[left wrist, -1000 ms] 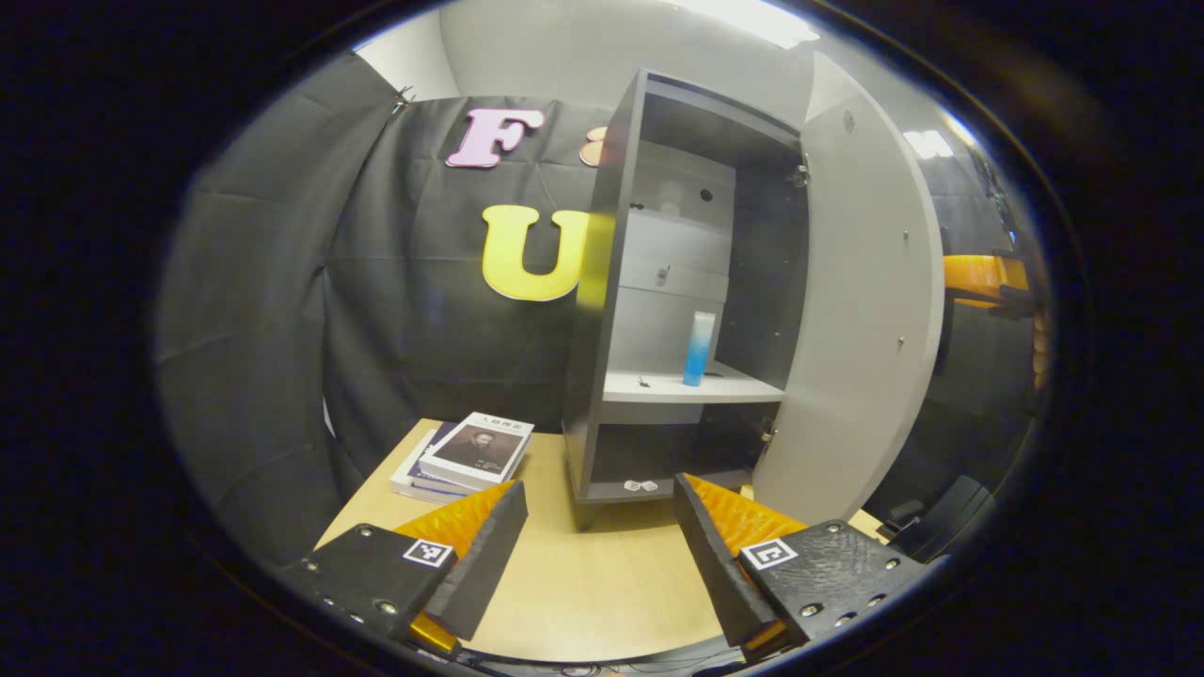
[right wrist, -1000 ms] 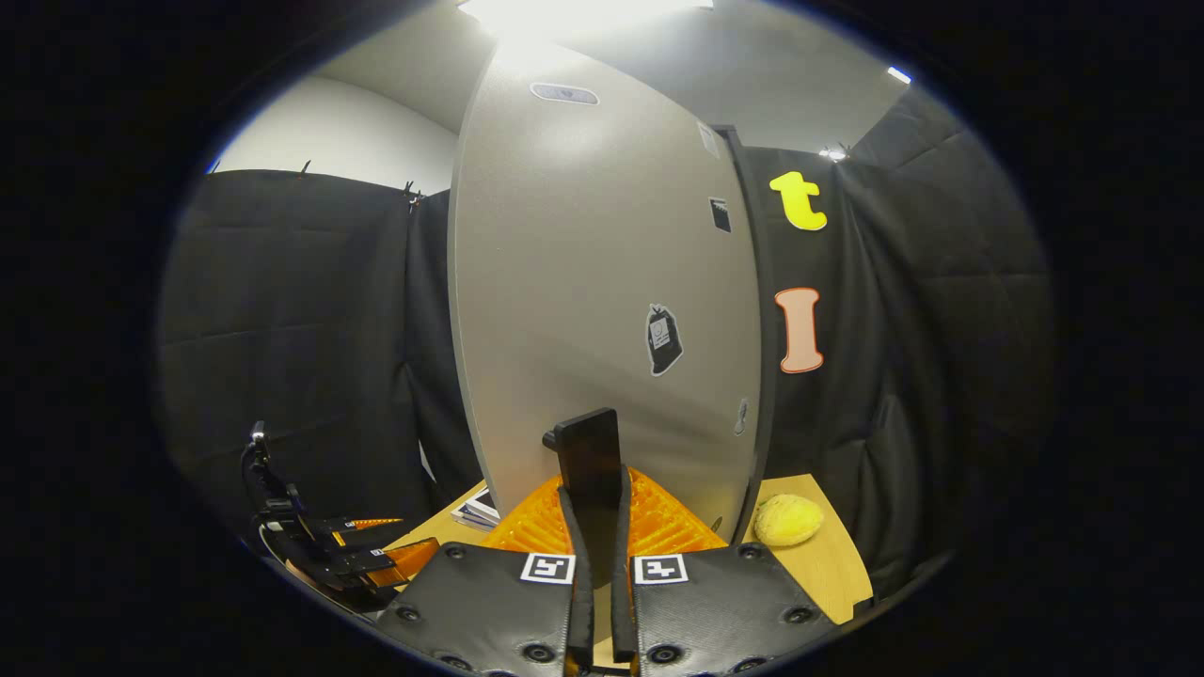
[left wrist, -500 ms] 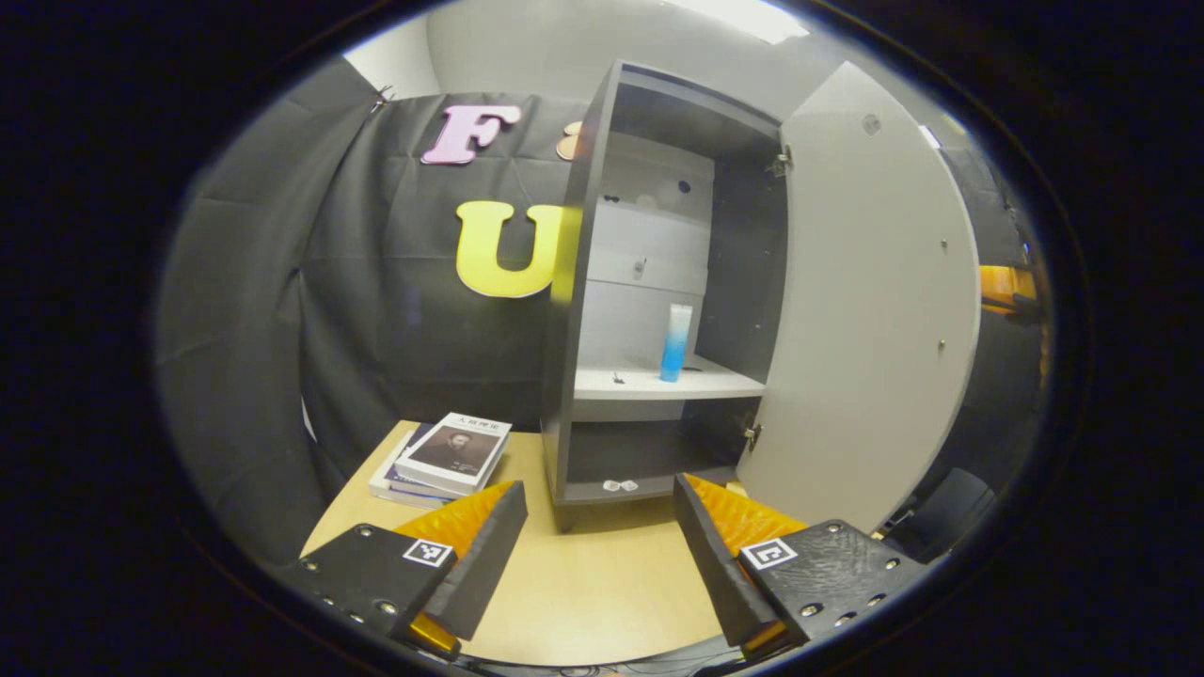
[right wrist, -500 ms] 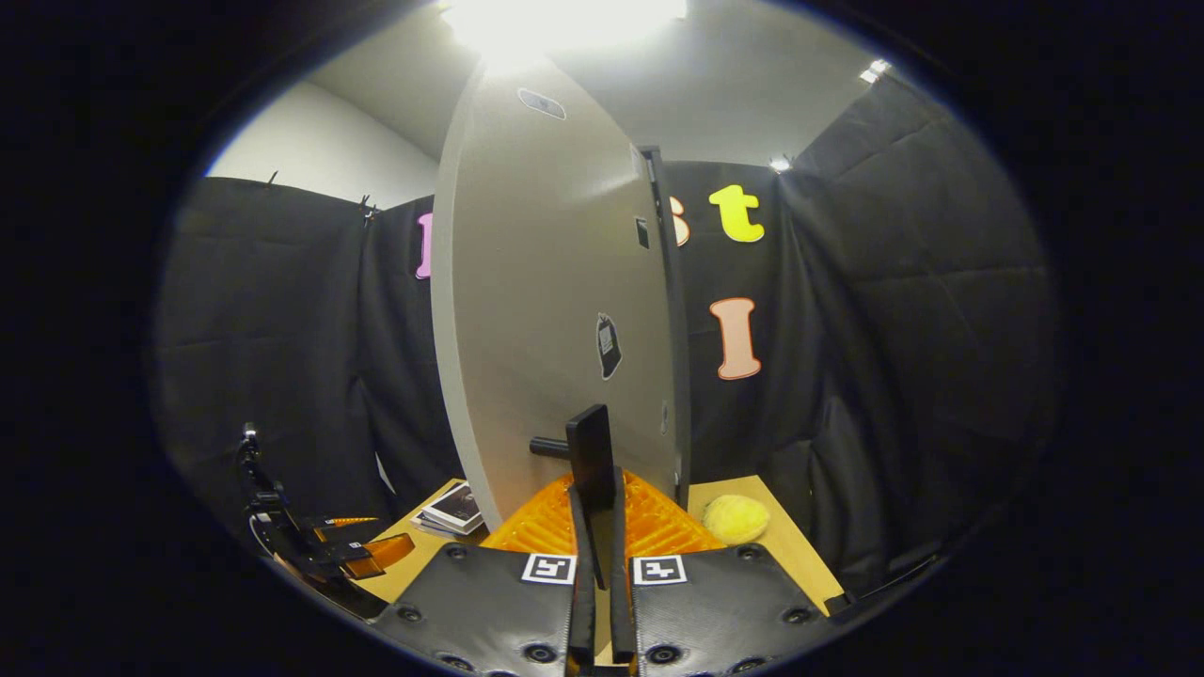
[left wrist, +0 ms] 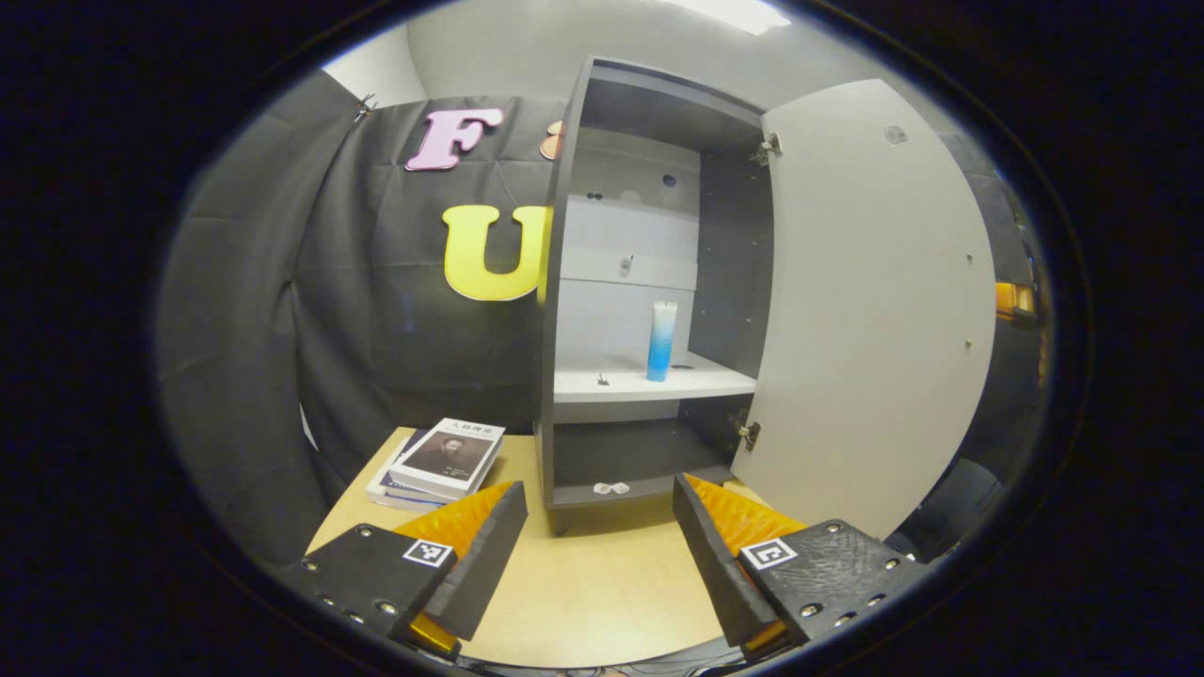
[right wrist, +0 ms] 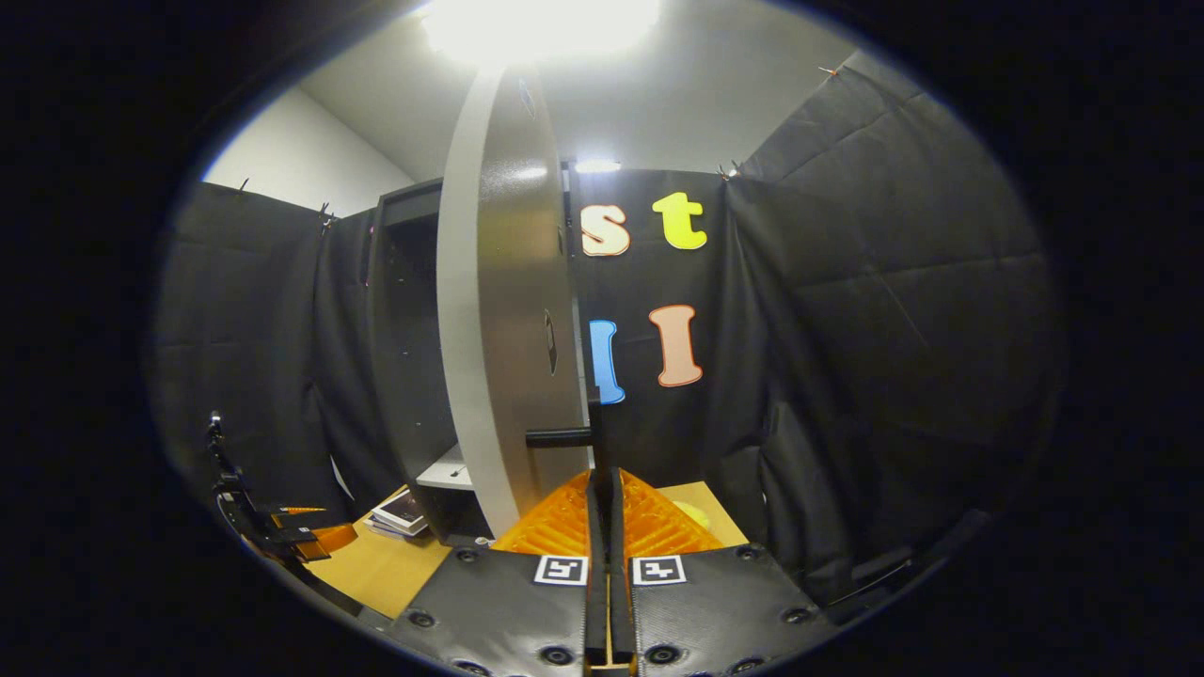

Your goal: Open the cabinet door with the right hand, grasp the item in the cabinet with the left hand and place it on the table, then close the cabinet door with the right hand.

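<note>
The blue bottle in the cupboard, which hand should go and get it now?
The left. The left gripper is open and faces the blue bottle standing on the shelf, with nothing in between. The right gripper is shut on the door handle, holding the cabinet door open.

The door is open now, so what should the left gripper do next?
Probably reach forward toward the bottle. The door stands wide open, the bottle stands upright on the shelf, and the left gripper is open, back over the table.
</note>
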The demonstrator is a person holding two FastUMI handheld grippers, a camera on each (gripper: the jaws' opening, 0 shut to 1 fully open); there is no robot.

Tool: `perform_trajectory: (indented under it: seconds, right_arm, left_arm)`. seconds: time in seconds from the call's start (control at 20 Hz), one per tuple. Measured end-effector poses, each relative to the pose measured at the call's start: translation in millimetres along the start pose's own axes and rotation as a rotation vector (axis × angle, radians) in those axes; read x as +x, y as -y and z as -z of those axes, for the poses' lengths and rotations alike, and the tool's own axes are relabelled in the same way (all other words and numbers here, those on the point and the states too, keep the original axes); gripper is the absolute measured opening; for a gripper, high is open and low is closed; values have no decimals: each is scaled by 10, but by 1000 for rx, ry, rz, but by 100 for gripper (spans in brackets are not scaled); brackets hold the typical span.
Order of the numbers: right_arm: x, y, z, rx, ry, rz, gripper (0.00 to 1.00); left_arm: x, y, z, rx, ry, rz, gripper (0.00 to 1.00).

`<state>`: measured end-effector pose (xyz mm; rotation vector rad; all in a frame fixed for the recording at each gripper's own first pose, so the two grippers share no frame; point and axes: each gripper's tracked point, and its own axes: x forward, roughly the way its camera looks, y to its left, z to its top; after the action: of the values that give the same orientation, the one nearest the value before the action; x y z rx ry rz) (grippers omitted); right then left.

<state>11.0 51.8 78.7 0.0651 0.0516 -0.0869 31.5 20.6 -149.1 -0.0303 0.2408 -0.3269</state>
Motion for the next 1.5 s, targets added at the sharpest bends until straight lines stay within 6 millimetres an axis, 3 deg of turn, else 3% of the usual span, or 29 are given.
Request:
perform_trajectory:
  seconds: [0.05,0.1,0.3,0.35,0.45,0.55,0.7,0.8,0.85,0.9,0.95,1.0,1.15,1.2,1.3,1.4,1.45,1.5]
  right_arm:
    - [13,43,3,9,-5,-20,2]
    - [6,51,12,26,-6,-41,2]
    - [3,53,50,92,-17,-149,6]
    - [1,63,61,109,-23,-174,7]
    - [8,70,72,114,-35,-232,6]
    - [-56,58,79,104,-41,-306,7]
    - [-276,350,94,169,-57,-283,5]
    - [-513,676,161,201,-48,-193,2]
    - [-561,882,140,208,-31,-111,10]
    - [-552,1043,91,223,-7,-40,2]
    - [-559,1159,46,230,19,21,10]
    - [-559,1218,4,227,45,63,2]
    - [-533,1357,-2,169,61,190,2]
    - [-527,1349,-21,147,72,206,2]
    - [-465,1334,-104,126,91,245,2]
    - [-383,1243,-156,119,93,255,2]
    - [-409,1257,-105,113,92,265,6]
    - [-359,1314,-104,104,90,282,3]
  left_arm:
    - [16,55,-1,-8,-6,-1,93]
    - [32,127,-8,-13,-12,1,95]
    - [26,405,-128,0,-24,-25,92]
    - [24,475,-184,5,-16,-30,95]
    - [36,614,-242,14,-12,-37,92]
    - [29,747,-214,13,-18,-33,95]
    - [-38,870,-135,23,-34,-13,92]
    - [-40,889,-96,21,-47,16,92]
    - [-25,860,-103,22,-51,21,92]
    - [-5,811,-113,20,-55,24,92]
    - [24,777,-144,16,-54,33,92]
    - [64,723,-183,15,-49,38,92]
    - [185,495,-323,29,-24,32,92]
    - [243,482,-355,26,-15,50,95]
    - [350,456,-428,-2,-4,88,92]
    - [473,471,-603,-8,26,121,95]
    - [537,490,-716,6,48,133,92]
    - [606,510,-826,25,71,142,95]
